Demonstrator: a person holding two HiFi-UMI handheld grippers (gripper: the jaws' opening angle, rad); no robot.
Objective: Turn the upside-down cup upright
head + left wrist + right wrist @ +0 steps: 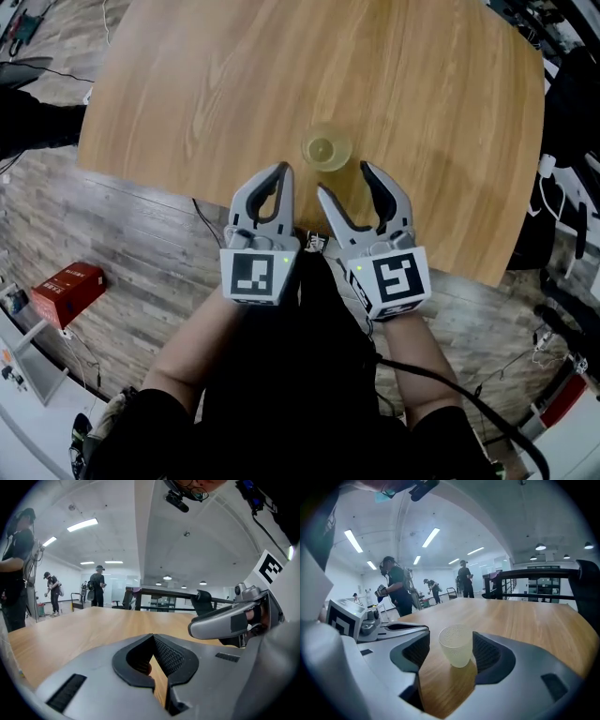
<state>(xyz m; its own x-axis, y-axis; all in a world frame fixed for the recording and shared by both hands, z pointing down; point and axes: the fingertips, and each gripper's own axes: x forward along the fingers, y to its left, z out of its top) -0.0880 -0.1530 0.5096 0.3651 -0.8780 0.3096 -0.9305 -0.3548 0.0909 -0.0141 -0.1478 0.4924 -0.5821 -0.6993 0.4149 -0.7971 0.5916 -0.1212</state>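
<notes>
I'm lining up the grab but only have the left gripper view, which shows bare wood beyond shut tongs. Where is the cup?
Observer: The translucent yellowish plastic cup stands on the light wooden table, just beyond the tips of the right tongs and off to the right of the left tongs.
Operator: Are the right tongs gripping it?
Observer: No. Their jaws stand apart, and the cup sits ahead of the gap between them, untouched.
Operator: How close is it to the table's edge?
Observer: In the head view it is nearer the edge by the person than the far side.
</notes>
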